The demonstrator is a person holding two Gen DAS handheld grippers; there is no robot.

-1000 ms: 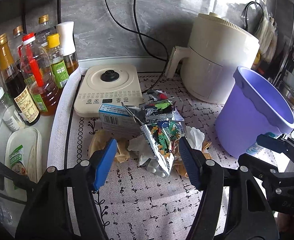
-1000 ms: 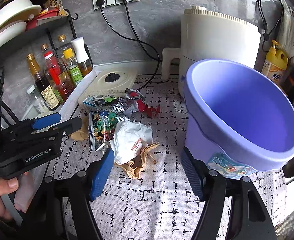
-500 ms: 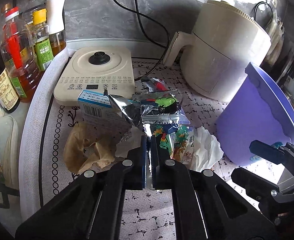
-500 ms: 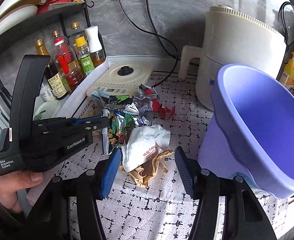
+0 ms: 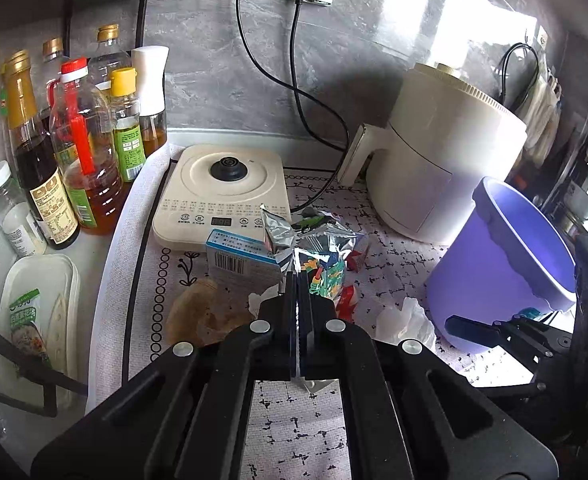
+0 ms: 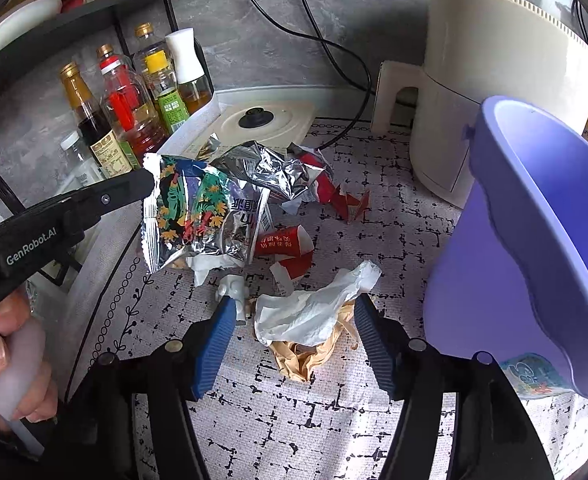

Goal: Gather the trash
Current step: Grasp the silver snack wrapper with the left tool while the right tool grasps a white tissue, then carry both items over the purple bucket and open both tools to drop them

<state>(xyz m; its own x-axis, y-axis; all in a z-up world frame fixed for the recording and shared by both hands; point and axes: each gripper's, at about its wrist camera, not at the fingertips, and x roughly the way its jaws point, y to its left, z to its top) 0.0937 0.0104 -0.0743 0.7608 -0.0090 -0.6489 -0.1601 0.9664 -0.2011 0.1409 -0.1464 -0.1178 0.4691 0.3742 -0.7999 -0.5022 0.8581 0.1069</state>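
My left gripper (image 5: 297,280) is shut on the edge of a colourful foil snack bag (image 5: 326,276). In the right wrist view that snack bag (image 6: 190,208) hangs from the left gripper (image 6: 148,184), lifted off the mat. My right gripper (image 6: 294,312) is low over the mat and its jaws are opening. A crumpled white tissue (image 6: 314,312) on brown paper (image 6: 302,356) lies between its fingers, and the pads do not press on them. A purple bucket (image 6: 534,240) stands just to the right.
Silver foil wrappers (image 6: 278,168), a torn red paper cup (image 6: 286,244), a blue and white box (image 5: 242,256) and more brown paper (image 5: 206,316) litter the mat. Behind stand an induction cooker (image 5: 222,188), sauce bottles (image 5: 82,152) and a cream air fryer (image 5: 446,168) with cables.
The left gripper's jaws closed on the snack bag and lifted it off the pile. The right gripper sank towards the white tissue, narrowed its jaws and widened them again.
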